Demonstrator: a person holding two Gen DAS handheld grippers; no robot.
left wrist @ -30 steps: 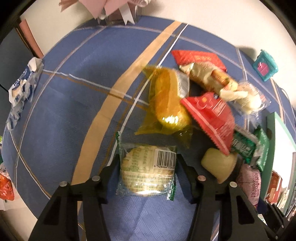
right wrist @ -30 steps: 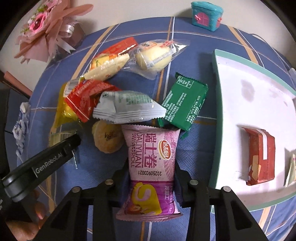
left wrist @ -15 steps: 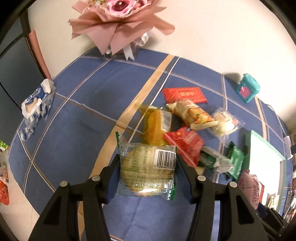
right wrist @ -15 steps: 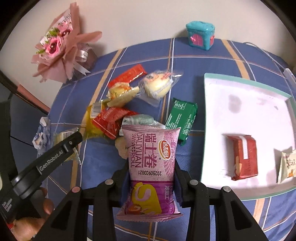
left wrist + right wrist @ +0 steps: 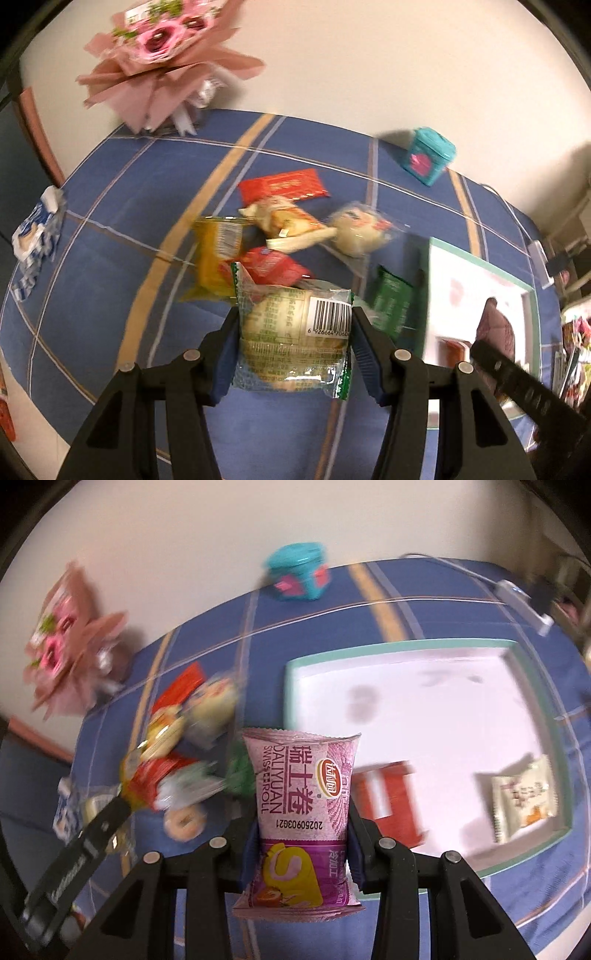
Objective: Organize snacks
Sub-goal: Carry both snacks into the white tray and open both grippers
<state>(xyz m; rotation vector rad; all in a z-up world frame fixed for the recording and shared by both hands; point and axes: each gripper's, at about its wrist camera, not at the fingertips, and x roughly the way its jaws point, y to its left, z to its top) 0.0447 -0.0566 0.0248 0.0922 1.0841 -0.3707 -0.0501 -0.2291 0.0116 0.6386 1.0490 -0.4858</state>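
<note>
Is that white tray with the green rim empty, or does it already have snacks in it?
Not empty. The white tray with the green rim already holds a red packet and a beige packet; much of its floor is bare.

I see matt woven cloth on the blue striped tablecloth [image 5: 110, 295]; above it, my clear glossy plastic pastry wrapper [image 5: 291, 332] and shiny pink foil Swiss-roll packet [image 5: 301, 812] catch glare. On it, the white teal-rimmed tray [image 5: 436, 716] looks smooth, matt plastic.
</note>
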